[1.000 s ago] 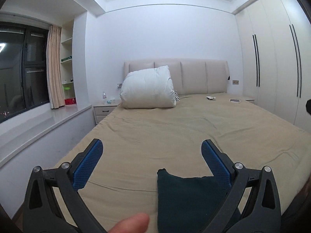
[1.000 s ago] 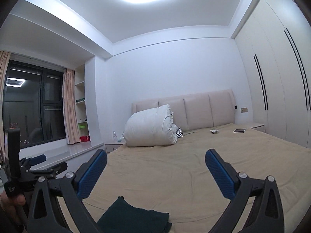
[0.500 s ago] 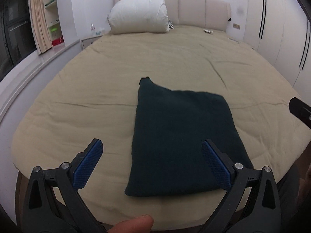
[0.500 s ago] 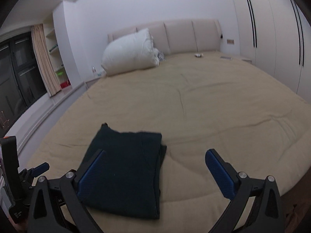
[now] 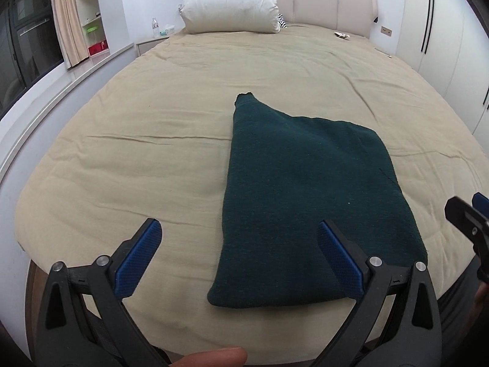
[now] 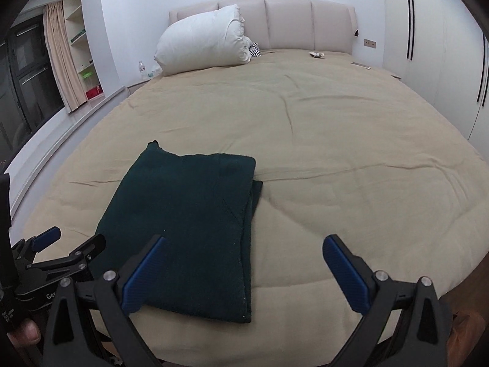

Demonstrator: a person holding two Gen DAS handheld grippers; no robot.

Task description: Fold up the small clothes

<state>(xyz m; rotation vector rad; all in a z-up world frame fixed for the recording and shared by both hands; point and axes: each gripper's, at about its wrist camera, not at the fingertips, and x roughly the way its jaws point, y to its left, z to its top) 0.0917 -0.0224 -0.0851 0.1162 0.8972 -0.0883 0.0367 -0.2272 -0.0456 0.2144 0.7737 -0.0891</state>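
the bed (image 5: 152,98) carries the dark green garment (image 5: 305,189), already doubled over, lying near the foot edge with its long axis running from that edge toward the headboard (image 6: 287,21) and white pillow (image 6: 201,42). the left gripper (image 5: 238,257) hovers over the garment's near edge, fingers (image 5: 139,257) released and wide, straddling its near left corner. the right gripper (image 6: 244,272) also hangs released, spanning the right-hand open edge, so both look about equally near.

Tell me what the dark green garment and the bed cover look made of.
Dark green garment: seemingly a matte knit or fleece, going by its fuzzy, lint-specked surface. Bed cover: probably padded woven cotton, matte beige with soft creases and puffy edges.
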